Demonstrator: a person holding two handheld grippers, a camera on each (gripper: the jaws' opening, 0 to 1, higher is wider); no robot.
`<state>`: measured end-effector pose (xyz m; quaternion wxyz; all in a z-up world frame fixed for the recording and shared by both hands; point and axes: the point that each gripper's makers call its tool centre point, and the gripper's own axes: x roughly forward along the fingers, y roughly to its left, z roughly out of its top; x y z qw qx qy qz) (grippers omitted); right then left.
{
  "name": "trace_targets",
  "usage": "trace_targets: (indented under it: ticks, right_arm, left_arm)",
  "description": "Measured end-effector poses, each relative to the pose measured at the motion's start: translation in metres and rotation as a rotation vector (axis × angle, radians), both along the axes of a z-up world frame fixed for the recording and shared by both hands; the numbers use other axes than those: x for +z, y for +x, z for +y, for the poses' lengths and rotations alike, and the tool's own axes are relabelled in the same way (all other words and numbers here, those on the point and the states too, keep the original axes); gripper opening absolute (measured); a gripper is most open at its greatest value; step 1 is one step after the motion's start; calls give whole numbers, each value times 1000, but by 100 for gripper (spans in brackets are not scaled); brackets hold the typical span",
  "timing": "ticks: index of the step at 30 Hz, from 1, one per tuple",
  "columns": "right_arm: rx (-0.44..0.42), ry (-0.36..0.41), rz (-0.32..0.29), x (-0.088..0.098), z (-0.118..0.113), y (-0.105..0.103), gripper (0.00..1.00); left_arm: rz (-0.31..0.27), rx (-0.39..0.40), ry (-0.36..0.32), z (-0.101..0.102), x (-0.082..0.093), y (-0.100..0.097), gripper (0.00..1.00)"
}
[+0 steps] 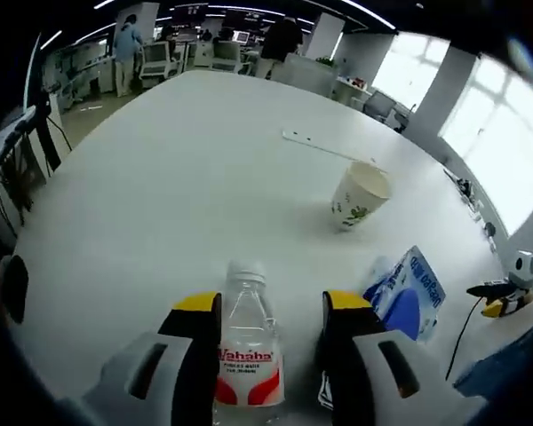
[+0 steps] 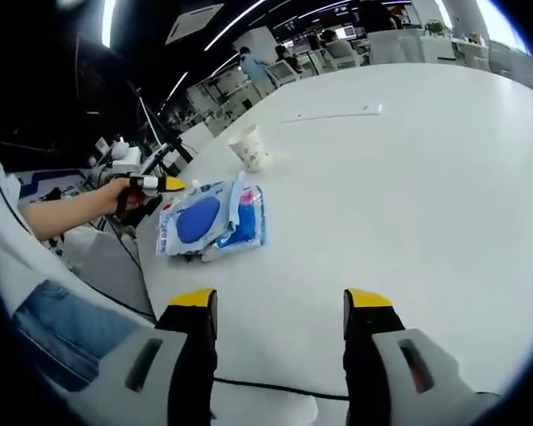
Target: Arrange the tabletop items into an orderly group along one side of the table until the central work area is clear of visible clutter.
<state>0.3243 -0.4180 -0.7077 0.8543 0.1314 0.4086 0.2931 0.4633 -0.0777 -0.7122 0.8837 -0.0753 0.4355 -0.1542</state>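
A clear Wahaha water bottle (image 1: 247, 355) with a red-and-white label stands upright between the jaws of my left gripper (image 1: 271, 306). It is close against the left jaw, with a gap to the right jaw, so the gripper is open. A paper cup (image 1: 360, 195) stands further out on the white table (image 1: 160, 204), and a blue-and-white packet (image 1: 407, 293) lies near the right jaw. My right gripper (image 2: 280, 306) is open above bare tabletop with nothing between its jaws. Ahead of it to the left lie the packet (image 2: 213, 220) and the cup (image 2: 251, 146).
A thin white strip (image 1: 324, 146) (image 2: 333, 114) lies far out on the table. A black cable (image 2: 249, 386) crosses the table close to the right gripper. Past the table's edge, a person's hand (image 2: 115, 193) holds a small black-and-yellow tool (image 2: 160, 185). People and desks fill the background.
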Motion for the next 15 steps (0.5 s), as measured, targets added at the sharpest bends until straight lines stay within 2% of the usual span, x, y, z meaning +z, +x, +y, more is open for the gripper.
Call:
trace_targets:
  ticks: [15]
  right_arm:
    - [1,-9,25,-4,0,-1,55]
  left_arm:
    - [81,-46,93,2,-20,8,42]
